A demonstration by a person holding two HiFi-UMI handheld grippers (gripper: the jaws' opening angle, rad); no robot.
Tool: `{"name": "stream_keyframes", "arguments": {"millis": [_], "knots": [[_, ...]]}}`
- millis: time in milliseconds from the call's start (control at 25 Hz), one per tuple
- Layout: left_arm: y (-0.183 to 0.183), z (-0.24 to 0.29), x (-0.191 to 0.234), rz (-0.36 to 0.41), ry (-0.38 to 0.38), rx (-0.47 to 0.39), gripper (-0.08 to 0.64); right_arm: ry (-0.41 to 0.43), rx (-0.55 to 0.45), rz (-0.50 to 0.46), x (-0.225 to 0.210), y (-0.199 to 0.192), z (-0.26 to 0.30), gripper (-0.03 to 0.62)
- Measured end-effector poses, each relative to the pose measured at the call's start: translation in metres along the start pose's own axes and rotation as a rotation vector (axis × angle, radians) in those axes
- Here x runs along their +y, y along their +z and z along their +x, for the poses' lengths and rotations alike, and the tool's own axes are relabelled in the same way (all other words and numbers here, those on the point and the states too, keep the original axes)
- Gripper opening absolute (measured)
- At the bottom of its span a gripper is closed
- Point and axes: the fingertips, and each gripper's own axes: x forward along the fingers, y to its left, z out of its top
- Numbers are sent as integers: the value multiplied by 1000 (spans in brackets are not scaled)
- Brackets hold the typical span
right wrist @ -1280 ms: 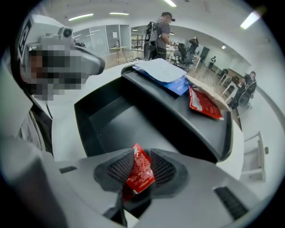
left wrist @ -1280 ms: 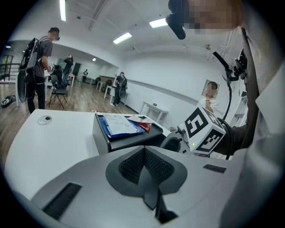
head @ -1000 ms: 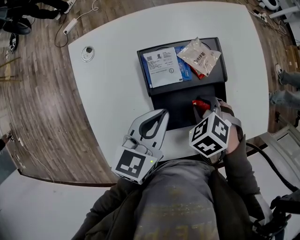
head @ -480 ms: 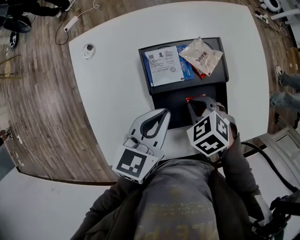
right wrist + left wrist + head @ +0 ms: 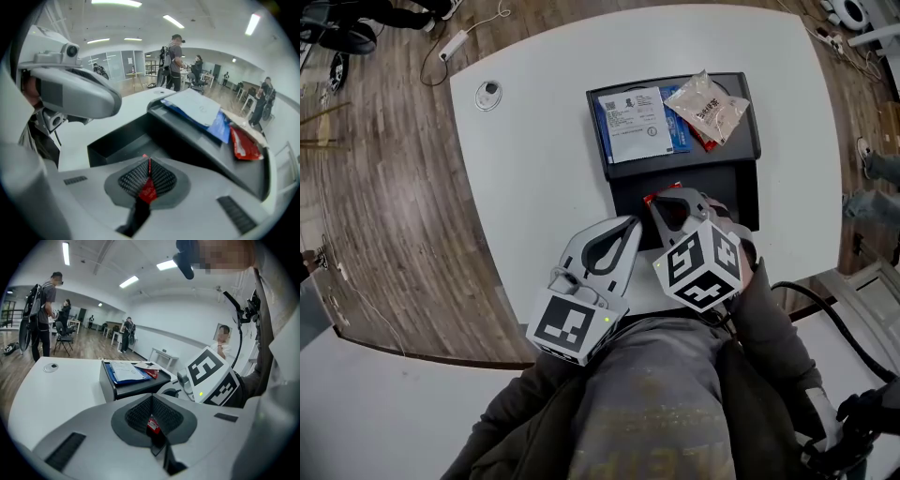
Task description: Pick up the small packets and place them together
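Note:
A black two-level tray (image 5: pixel 748 178) stands on the white table (image 5: pixel 534 169). Its upper shelf holds a white-and-blue packet (image 5: pixel 636 124), a clear packet (image 5: pixel 707 106) and a red packet (image 5: pixel 705 141). My right gripper (image 5: pixel 656 201) is shut on a small red packet (image 5: pixel 149 190) and hovers over the left part of the tray's lower compartment (image 5: pixel 123 140). My left gripper (image 5: pixel 627 226) hangs beside it, over the table's near edge, shut on another small red packet (image 5: pixel 153 425).
A round cap (image 5: pixel 490 94) sits in the table at the far left. Wood floor with cables lies beyond the table's left edge. Several people stand in the room behind. A black cable (image 5: pixel 834 309) runs at my right.
The right gripper's jaws have closed on the small red packet in the lower compartment and carried it left, toward the left gripper. The left gripper has stayed put.

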Motion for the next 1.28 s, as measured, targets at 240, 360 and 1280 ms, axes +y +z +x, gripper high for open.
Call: {"name": "stream_keyframes", "arguments": {"millis": [240,360,1280], "knots": [[3,2,-11,15,-18,-13,3,-51,-2,-9,-16,-11,-24,6],[2,2,-16,22,-29,-10,3,-20,22,3,-12,-21,-22,49],[2,-11,7,-3,-3,-26,3,-17,116,66,-11,-30,-3,166]]}}
